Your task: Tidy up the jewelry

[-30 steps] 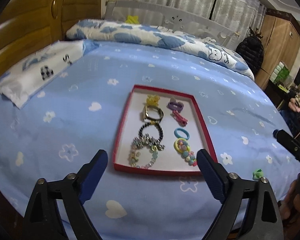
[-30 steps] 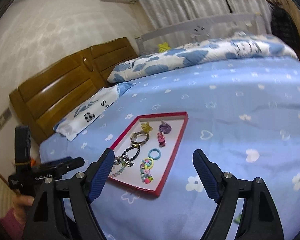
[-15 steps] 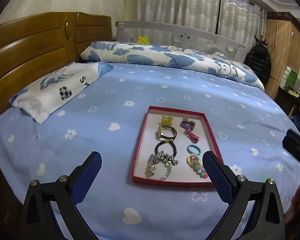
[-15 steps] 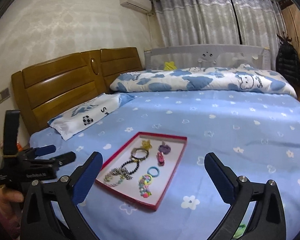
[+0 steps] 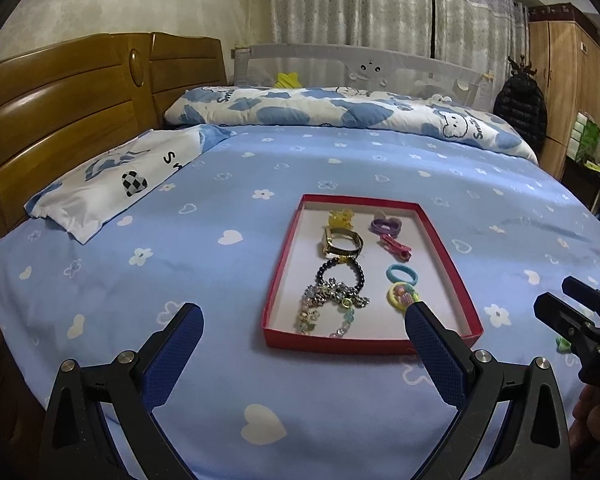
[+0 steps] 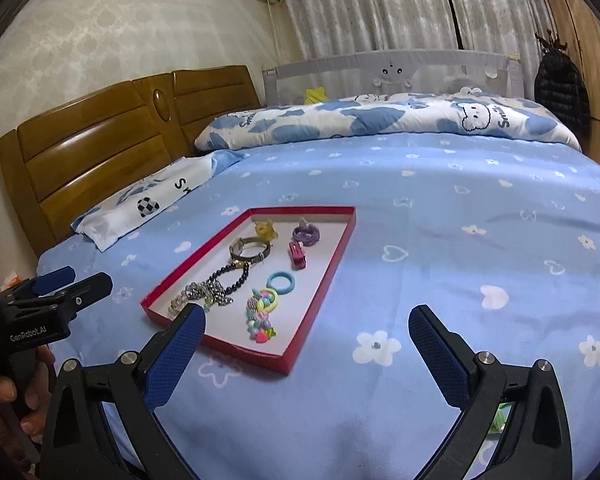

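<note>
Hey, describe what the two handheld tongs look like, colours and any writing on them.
Both are black plastic frames with silver screws. The left tongs and the right tongs each have two fingers faced with dimpled dark blue pads. Seen from the right camera, the left tool's body carries white lettering, "GenRobot.AI". No cables or sleeves show.

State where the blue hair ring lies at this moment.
In the left wrist view the blue hair ring lies in the right half of the red tray, between the pink clip and the beaded charm ring.

Bare bedspread [image 6: 440, 240] lies open all round the red tray [image 6: 320, 292]; only its low rim intervenes.
</note>
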`<state>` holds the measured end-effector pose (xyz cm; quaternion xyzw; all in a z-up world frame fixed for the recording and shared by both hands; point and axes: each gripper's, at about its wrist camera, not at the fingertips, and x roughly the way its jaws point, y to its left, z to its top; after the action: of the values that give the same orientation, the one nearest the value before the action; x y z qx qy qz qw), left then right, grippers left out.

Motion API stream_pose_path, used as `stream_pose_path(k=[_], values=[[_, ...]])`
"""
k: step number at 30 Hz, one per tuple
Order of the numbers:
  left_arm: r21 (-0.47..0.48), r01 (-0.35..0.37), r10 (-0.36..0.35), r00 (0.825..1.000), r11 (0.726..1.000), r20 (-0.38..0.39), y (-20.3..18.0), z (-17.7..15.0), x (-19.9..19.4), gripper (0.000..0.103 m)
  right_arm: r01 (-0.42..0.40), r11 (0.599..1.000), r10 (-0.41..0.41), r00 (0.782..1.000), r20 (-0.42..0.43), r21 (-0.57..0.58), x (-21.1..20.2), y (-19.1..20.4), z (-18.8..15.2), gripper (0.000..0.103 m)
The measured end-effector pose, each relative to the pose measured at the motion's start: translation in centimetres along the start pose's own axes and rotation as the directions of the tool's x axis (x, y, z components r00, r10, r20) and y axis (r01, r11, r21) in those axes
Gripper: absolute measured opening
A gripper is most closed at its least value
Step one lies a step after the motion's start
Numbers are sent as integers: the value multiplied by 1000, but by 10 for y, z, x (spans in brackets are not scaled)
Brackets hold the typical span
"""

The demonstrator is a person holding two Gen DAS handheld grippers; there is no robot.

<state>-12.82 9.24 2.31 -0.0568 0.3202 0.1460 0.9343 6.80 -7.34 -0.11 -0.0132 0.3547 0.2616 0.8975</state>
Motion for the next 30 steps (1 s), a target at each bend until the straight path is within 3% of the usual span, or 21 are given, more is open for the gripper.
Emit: stream_pose_path(k=[30], values=[[2, -3, 3, 1000, 1000, -24, 0, 4, 3, 102, 15, 1000, -15, 1000, 3, -12, -1, 2, 0, 102]])
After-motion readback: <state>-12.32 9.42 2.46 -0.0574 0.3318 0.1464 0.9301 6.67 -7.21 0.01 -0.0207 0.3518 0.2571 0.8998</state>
